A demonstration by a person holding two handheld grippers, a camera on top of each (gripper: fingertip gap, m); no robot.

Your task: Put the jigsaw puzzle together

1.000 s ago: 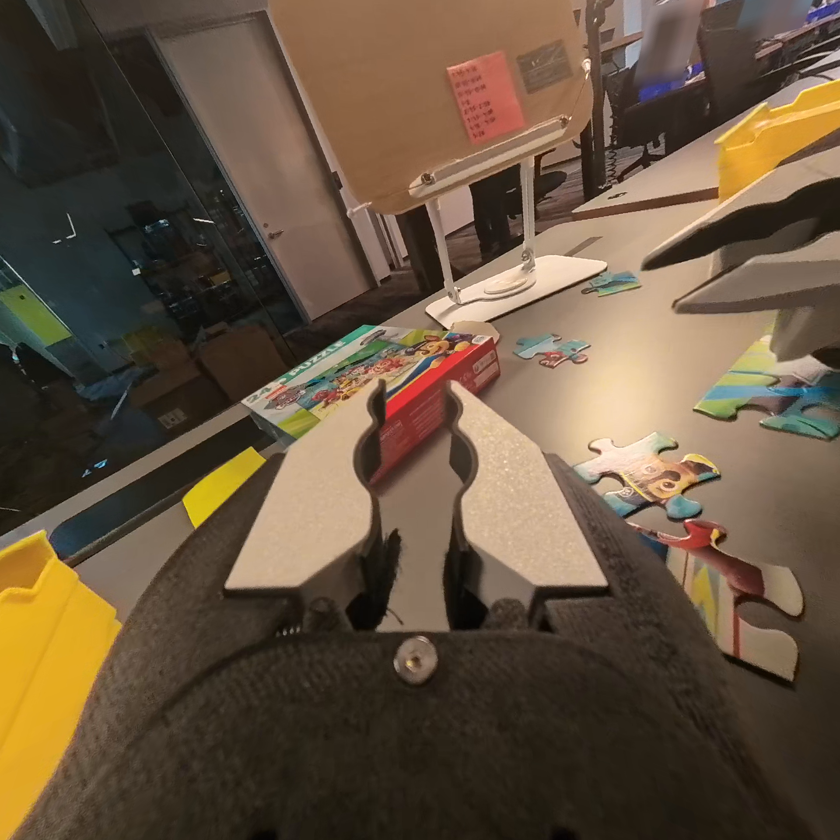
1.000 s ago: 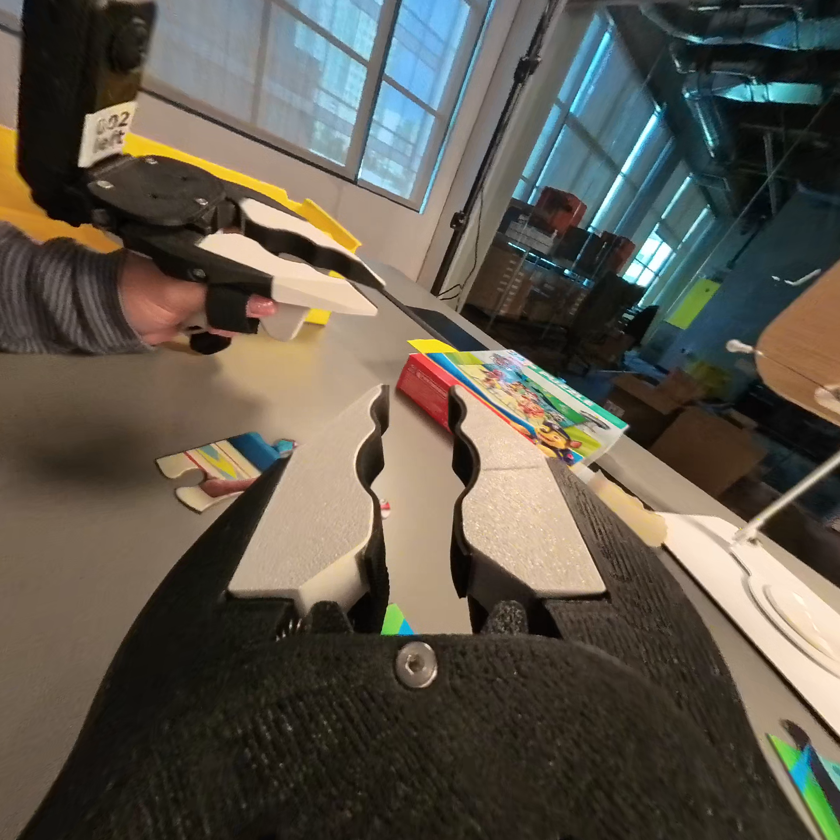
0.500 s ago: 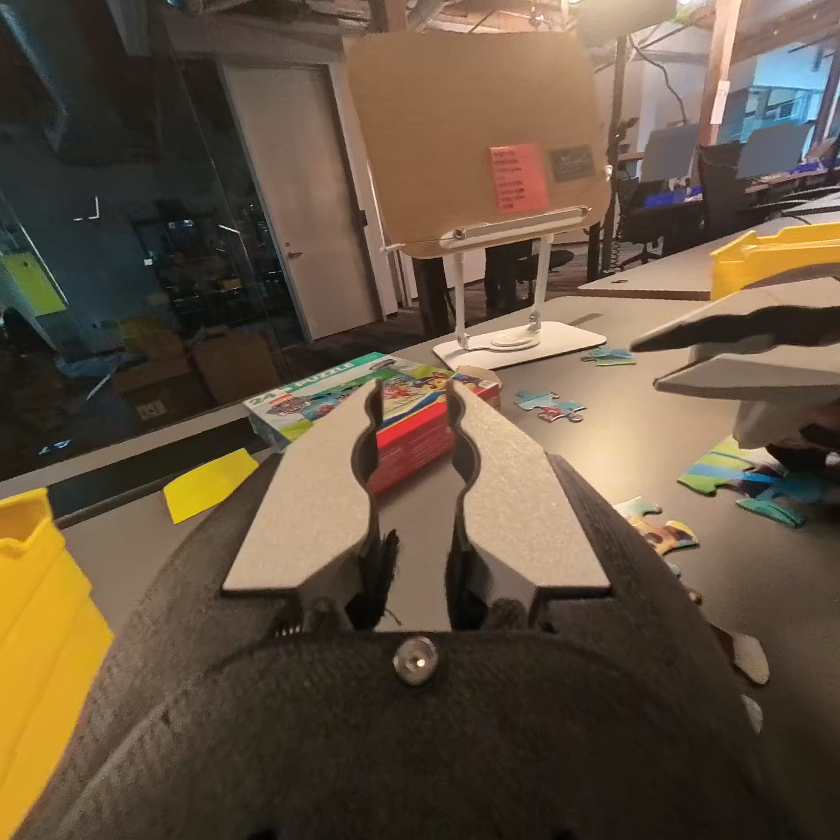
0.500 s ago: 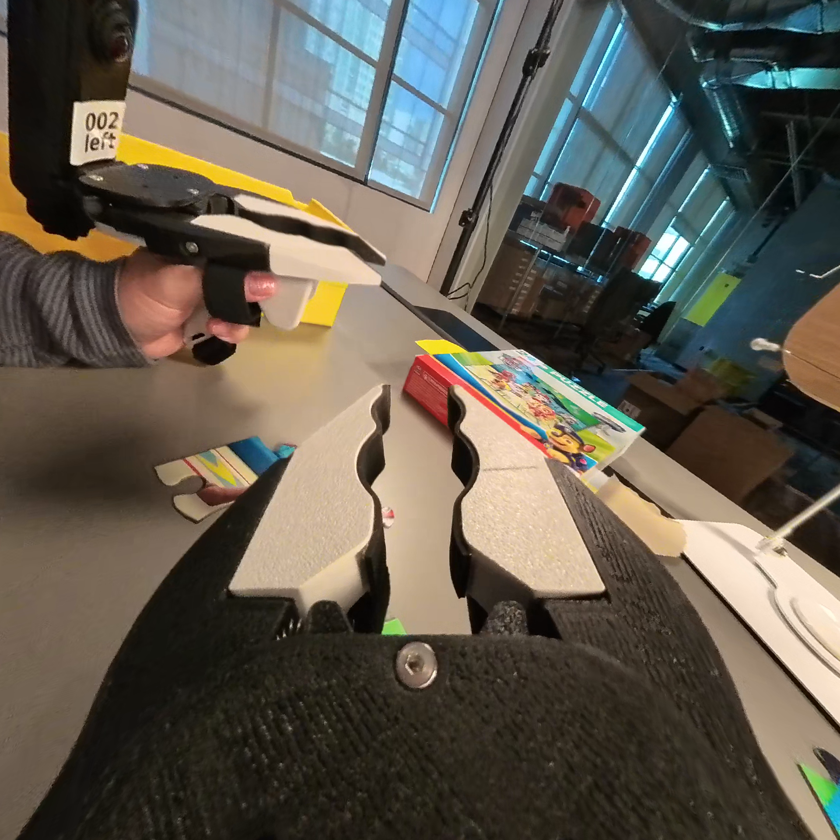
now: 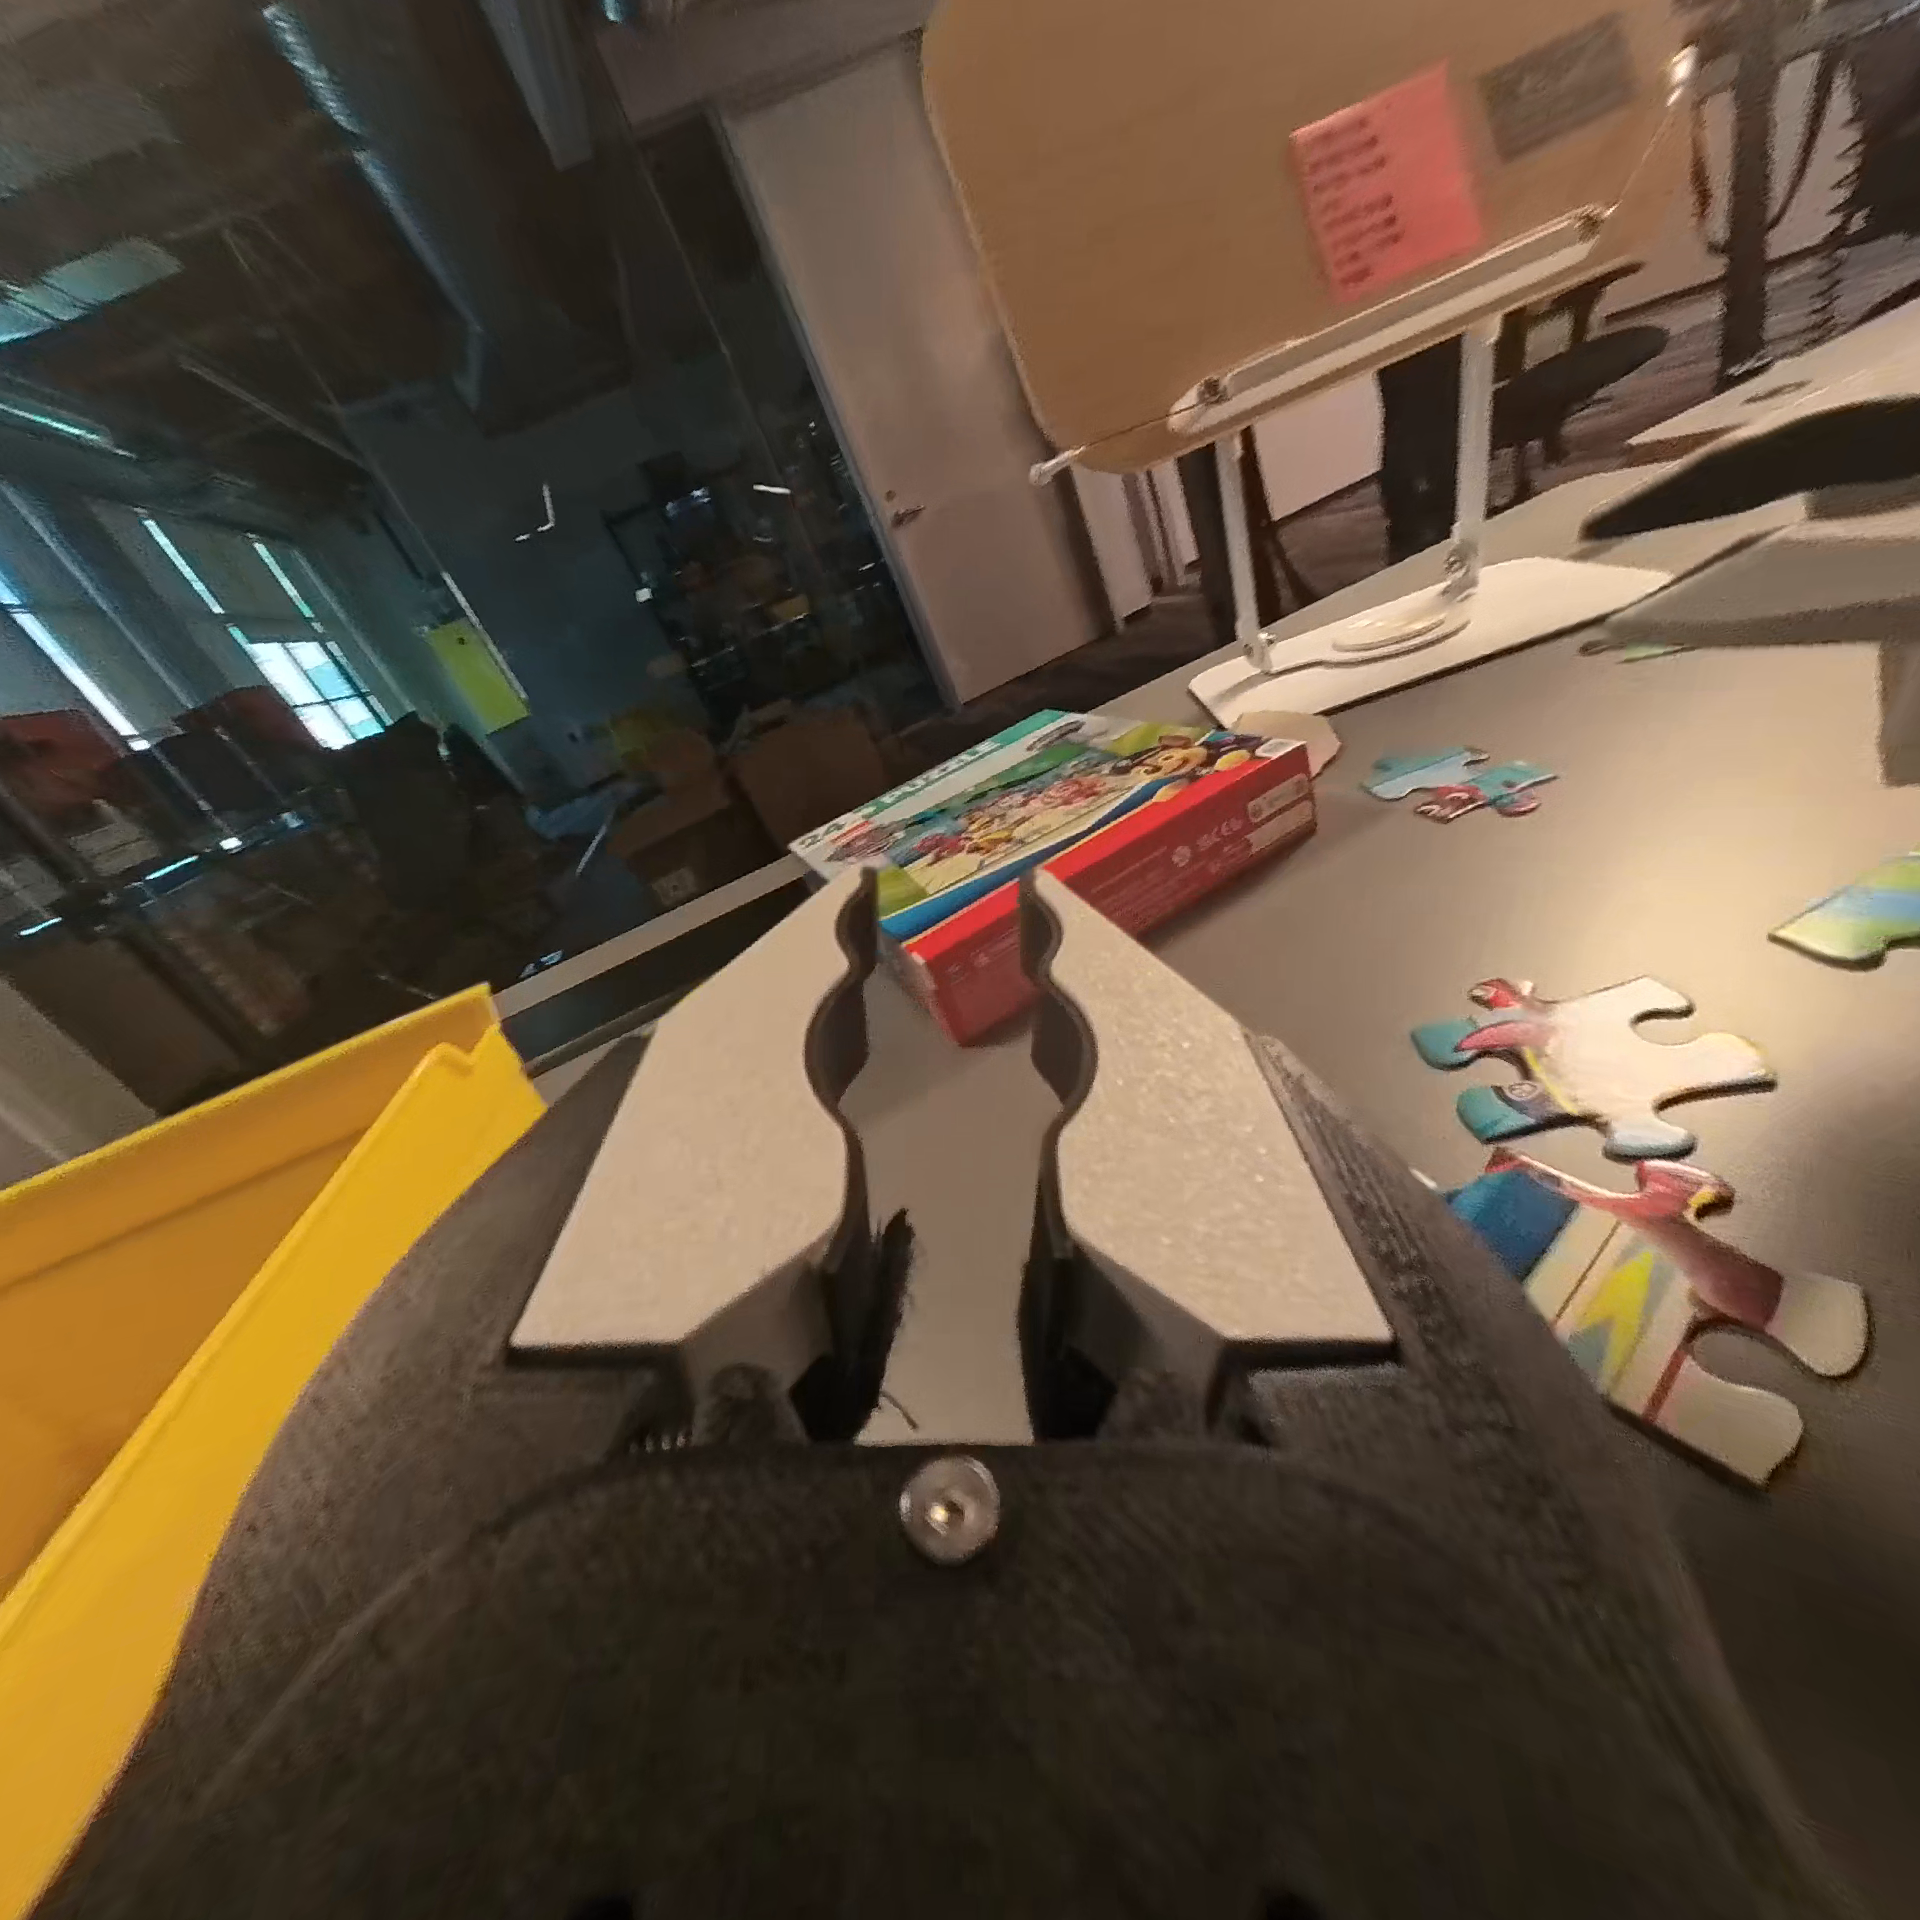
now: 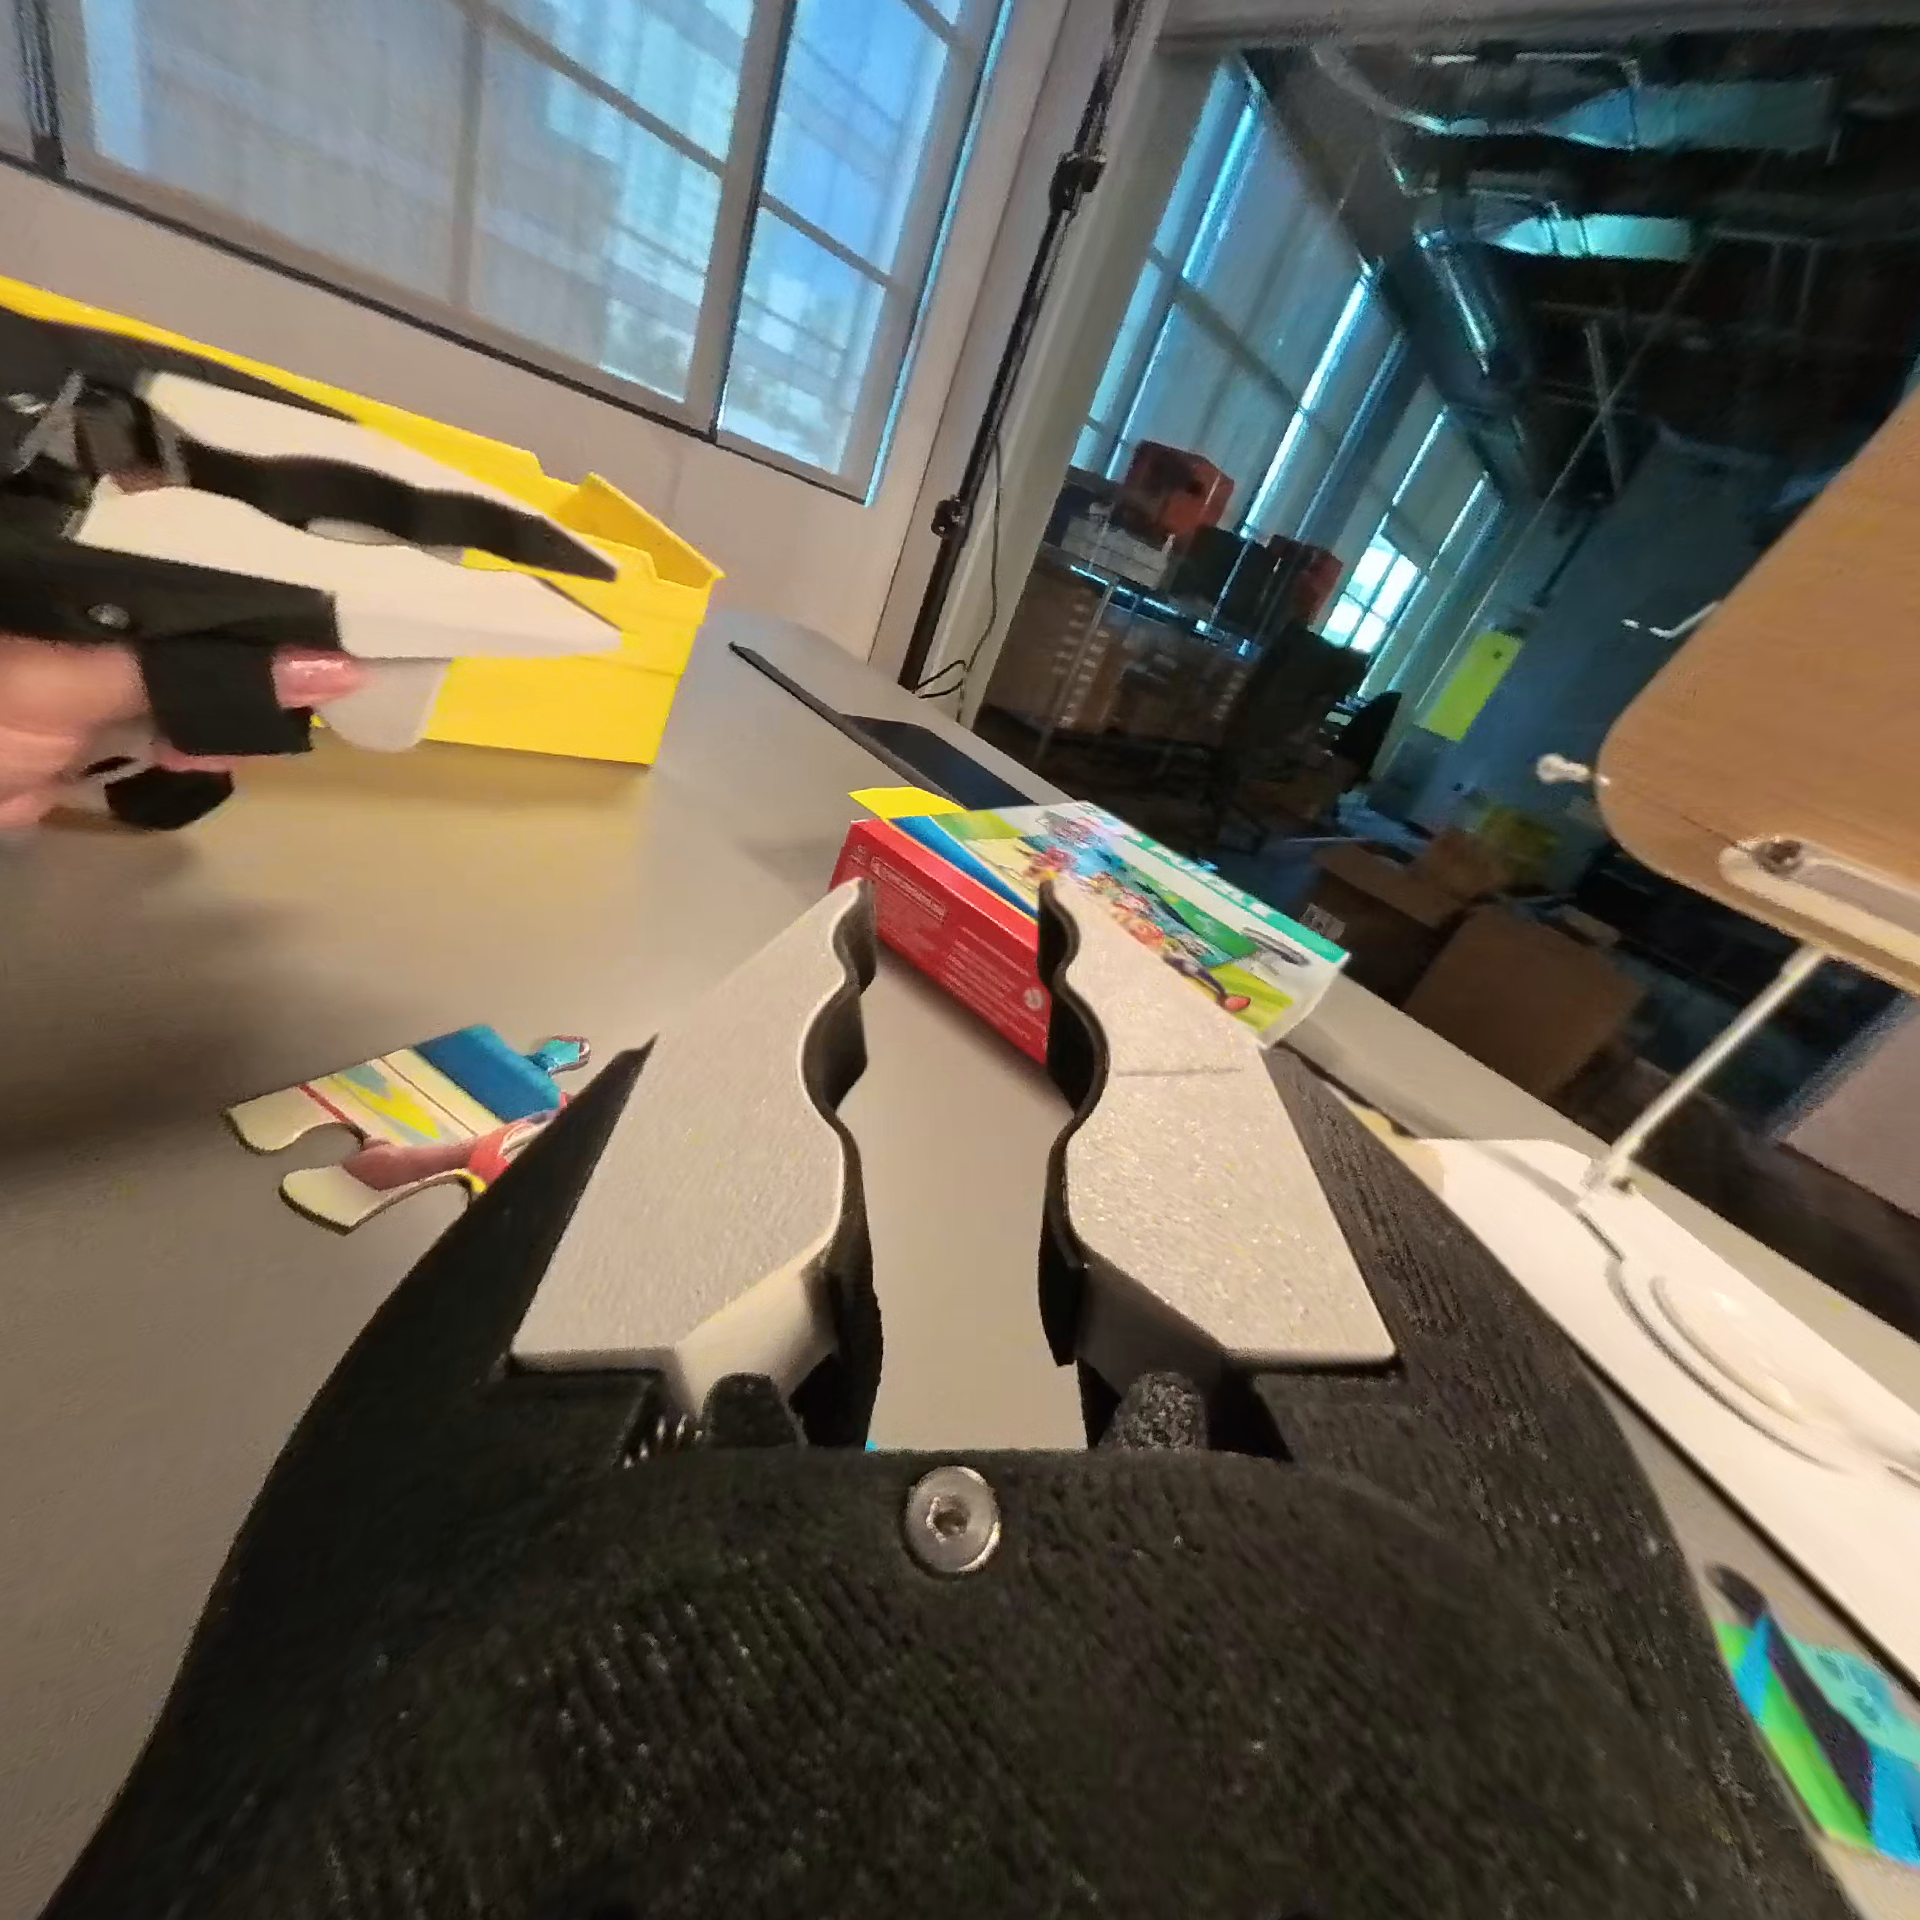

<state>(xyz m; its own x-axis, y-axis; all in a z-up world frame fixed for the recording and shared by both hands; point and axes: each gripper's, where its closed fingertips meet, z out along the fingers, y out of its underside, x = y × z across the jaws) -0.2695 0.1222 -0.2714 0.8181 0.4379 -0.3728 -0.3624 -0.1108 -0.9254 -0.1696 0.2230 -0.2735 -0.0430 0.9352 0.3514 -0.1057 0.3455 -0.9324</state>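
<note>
Both wavy-edged grippers [image 5: 945,894] [image 6: 951,899] gape bare toward glossy cardboard puzzle box [image 5: 1081,831].

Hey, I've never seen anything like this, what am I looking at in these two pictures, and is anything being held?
These are two handheld tongs, one in each of a person's hands, each with a camera looking forward along its two grey fingers.

The left wrist view shows the left tongs; the right wrist view shows the right tongs. The right view also catches the left tongs off to the side, with the hand gripping them.

Both tongs stand open above a grey table and hold nothing. Both point toward a red-sided puzzle box, which lies flat beyond the fingertips, not touched.

Loose puzzle pieces lie on the table. A yellow bin sits by the left tongs, and a white stand carries a tan board.
</note>
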